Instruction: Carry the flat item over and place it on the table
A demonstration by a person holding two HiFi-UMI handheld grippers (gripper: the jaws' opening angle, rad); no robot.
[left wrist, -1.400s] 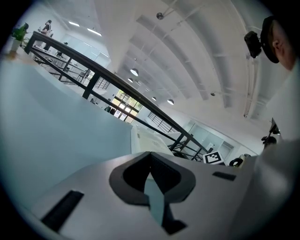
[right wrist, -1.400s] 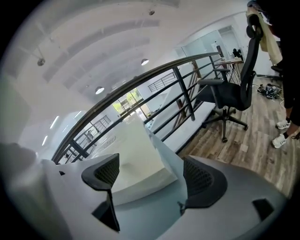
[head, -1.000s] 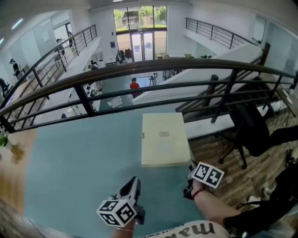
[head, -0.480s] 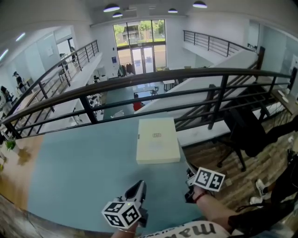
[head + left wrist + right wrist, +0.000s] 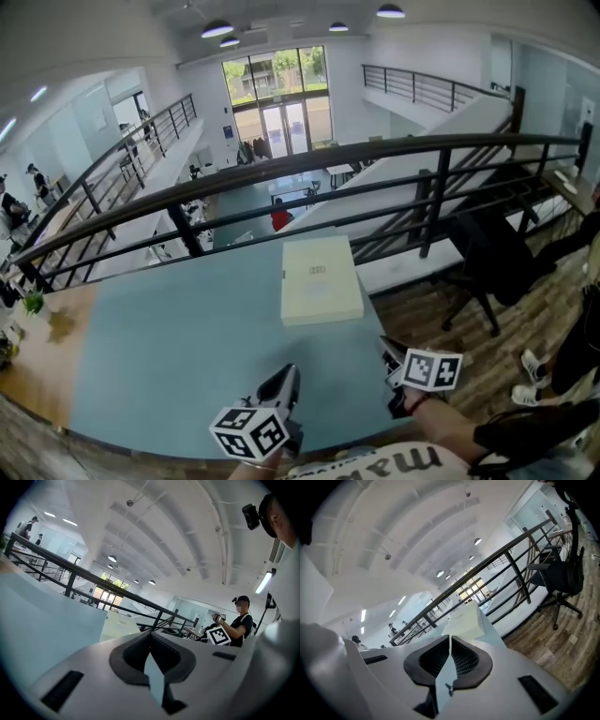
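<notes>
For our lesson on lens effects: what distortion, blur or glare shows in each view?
Head view: the railing bows in an arc; the far windows look bright. Left gripper view: dark rounded corners; the left hand-held gripper looks soft. Right gripper view: the flat box stays fairly sharp.

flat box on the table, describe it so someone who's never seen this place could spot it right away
Start from the big pale blue table that runs up to the black railing over the atrium. Towards its far right side, close to the railing, lies a flat cream box. It is the only thing lying on that tabletop: a pale rectangle with a small mark near the far end of its lid.
</notes>
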